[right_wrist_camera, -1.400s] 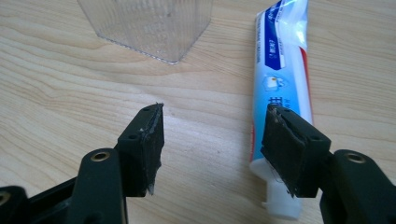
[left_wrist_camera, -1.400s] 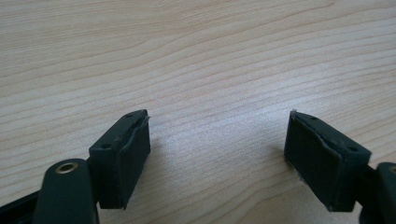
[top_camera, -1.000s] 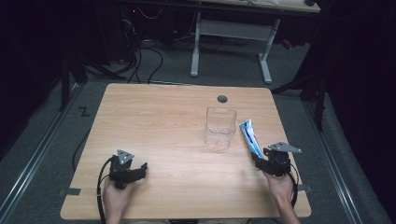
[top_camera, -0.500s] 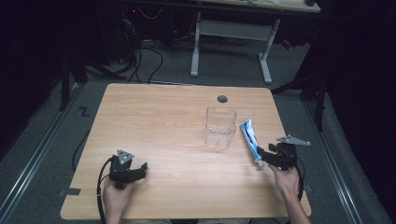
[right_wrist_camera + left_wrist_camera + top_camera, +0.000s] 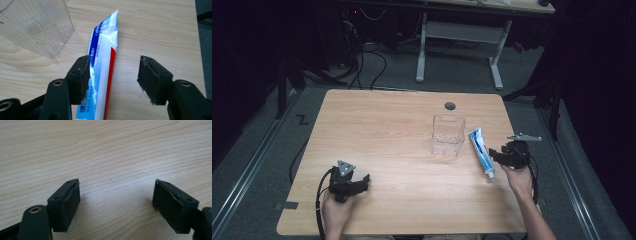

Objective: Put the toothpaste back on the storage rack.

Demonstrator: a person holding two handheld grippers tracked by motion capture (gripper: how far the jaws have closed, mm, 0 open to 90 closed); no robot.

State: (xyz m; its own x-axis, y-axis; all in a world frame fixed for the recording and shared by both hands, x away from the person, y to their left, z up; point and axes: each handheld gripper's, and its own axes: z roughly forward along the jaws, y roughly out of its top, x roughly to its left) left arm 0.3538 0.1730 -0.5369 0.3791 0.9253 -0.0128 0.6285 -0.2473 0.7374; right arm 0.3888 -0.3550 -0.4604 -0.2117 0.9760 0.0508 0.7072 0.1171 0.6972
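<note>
The toothpaste tube lies flat on the table, just to the right of the clear plastic cup and apart from it, cap end toward the person, crimped end pointing away. From the way things lie, the job looks like getting the tube into the cup — and that has not happened yet: the cup stands upright and empty.

The right gripper sits just right of the cup too, at the tube's cap end. In the right gripper view its jaws stand wide, and they have just been moving, opening and then easing in a little. The tube runs up between them, lying against the left pad, with a clear gap to the right one. Nothing is pinched, so I judge the tube is resting on the wood rather than being held.

The left gripper rests well to the left of the cup, near the front edge of the table. Its jaws are wide apart with only bare wood between them — it has hold of nothing.

So the work is at its start. What is left, by my reading: close on the tube, lift it, tip it upright over the cup's mouth and let it drop in.
</note>
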